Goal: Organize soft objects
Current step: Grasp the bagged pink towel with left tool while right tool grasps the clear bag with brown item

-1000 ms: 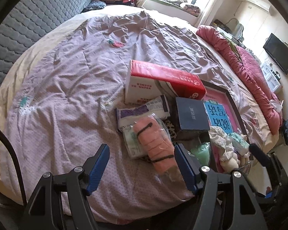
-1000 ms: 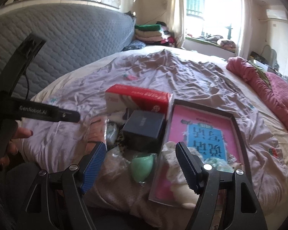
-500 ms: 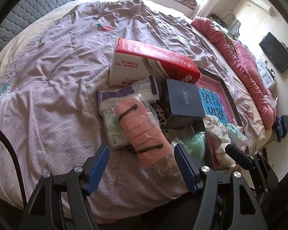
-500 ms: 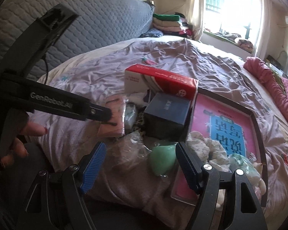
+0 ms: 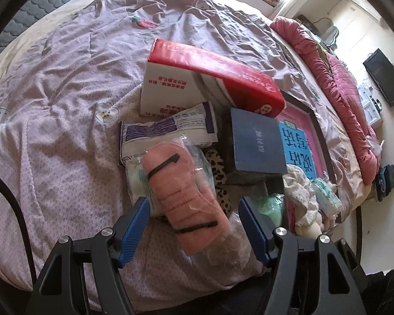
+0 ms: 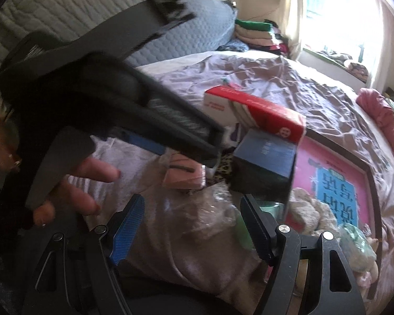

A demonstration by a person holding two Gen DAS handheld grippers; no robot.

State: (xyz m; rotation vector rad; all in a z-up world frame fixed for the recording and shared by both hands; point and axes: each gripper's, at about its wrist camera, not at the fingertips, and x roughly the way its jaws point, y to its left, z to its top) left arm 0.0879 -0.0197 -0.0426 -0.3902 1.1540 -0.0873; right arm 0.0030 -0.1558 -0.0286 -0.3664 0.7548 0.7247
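Observation:
A pink rolled cloth (image 5: 181, 191) in a clear bag lies at the near edge of a pile on the bed. My left gripper (image 5: 194, 223) is open, its blue pads on either side of the roll's near end without pressing it. In the right wrist view the roll (image 6: 182, 176) shows under the left gripper's black body (image 6: 144, 120). My right gripper (image 6: 191, 223) is open over crinkled clear plastic (image 6: 215, 210), holding nothing. Also in the pile are a white-and-purple soft pack (image 5: 168, 131), a leopard-print cloth (image 5: 218, 168), a mint-green item (image 5: 270, 204) and a pale plush toy (image 5: 304, 197).
A red-and-white tissue box (image 5: 210, 78), a dark blue box (image 5: 257, 144) and a pink framed board (image 5: 302, 141) crowd behind the roll. The purple quilt (image 5: 65, 105) spreads to the left. A red duvet (image 5: 341, 78) lines the right edge. A person's hand (image 6: 86, 183) holds the left gripper.
Both grippers have sunk and come closer to the pile. The left one now straddles the pink roll. Its black body fills more of the right wrist view.

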